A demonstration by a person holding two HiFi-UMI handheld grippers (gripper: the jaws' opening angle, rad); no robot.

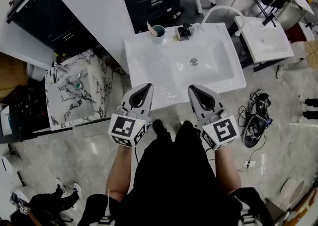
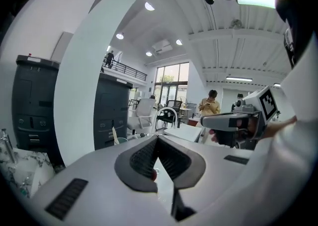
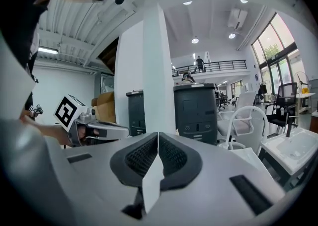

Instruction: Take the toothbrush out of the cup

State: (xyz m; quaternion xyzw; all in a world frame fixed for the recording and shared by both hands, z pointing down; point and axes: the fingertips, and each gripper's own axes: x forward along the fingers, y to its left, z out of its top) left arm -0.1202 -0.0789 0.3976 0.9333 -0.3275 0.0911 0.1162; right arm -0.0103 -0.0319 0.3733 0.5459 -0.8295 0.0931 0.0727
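Note:
A teal cup (image 1: pixel 158 32) stands at the back rim of the white sink (image 1: pixel 144 53), with a pale toothbrush (image 1: pixel 150 28) leaning out of it to the left. Both grippers hover side by side over the sink's near edge, well short of the cup. My left gripper (image 1: pixel 147 87) has its jaws shut with nothing between them, and so does my right gripper (image 1: pixel 192 88). In the left gripper view the shut tips (image 2: pixel 158 138) point level, with the toothbrush (image 2: pixel 115 135) small at the far left. In the right gripper view the shut tips (image 3: pixel 158 135) hold nothing.
A drain (image 1: pixel 194 61) sits mid-basin and a small black object (image 1: pixel 184 33) stands right of the cup. A marbled sink (image 1: pixel 62 113) is at the left, another white sink (image 1: pixel 278 53) at the right. Dark cabinets stand behind. Cables (image 1: pixel 256 120) lie on the floor.

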